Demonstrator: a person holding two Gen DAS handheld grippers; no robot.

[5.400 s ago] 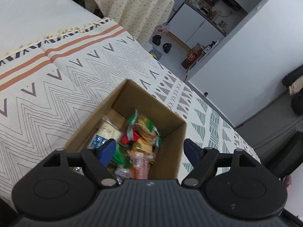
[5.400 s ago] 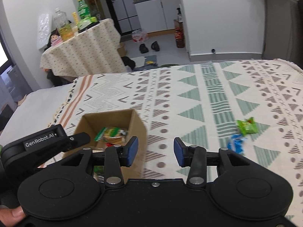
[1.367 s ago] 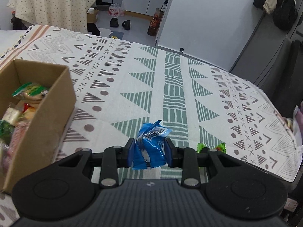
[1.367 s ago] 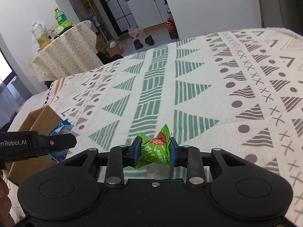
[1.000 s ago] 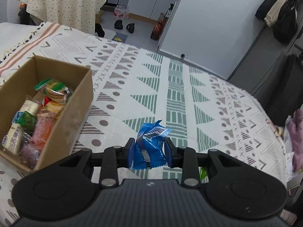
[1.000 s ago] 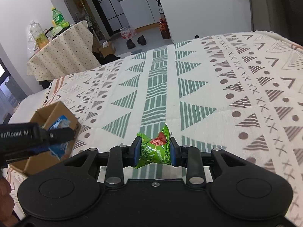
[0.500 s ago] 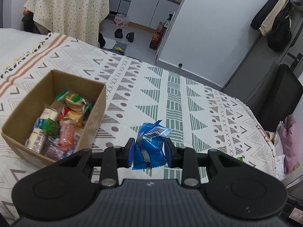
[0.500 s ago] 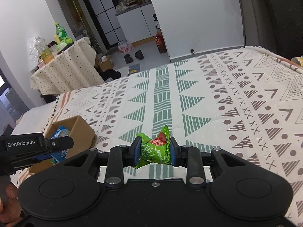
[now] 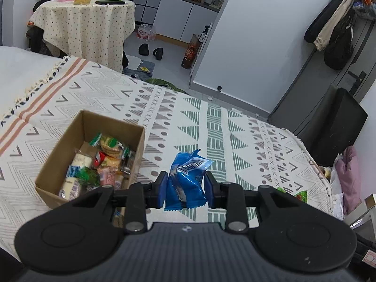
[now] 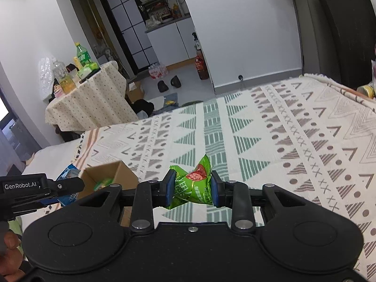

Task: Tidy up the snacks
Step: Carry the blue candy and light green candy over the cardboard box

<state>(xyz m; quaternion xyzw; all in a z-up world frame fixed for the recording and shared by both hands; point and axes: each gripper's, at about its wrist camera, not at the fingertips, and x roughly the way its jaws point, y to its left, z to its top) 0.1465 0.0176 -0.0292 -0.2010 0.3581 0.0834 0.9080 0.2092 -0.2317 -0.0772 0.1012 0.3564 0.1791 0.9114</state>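
Gripping a crinkled blue foil snack packet between its blue-padded fingers, the left gripper is hanging above the patterned cream bedspread, just right of the open brown cardboard box. That box is sitting on the spread's left part and is holding a jumble of wrapped snacks, biscuits among them. Further right, the right gripper is pinching a small green snack packet with a red picture, jaws closed on it, held in the air over the green-triangle band of the spread. At the far left of its view, a hand is showing, partly hidden.
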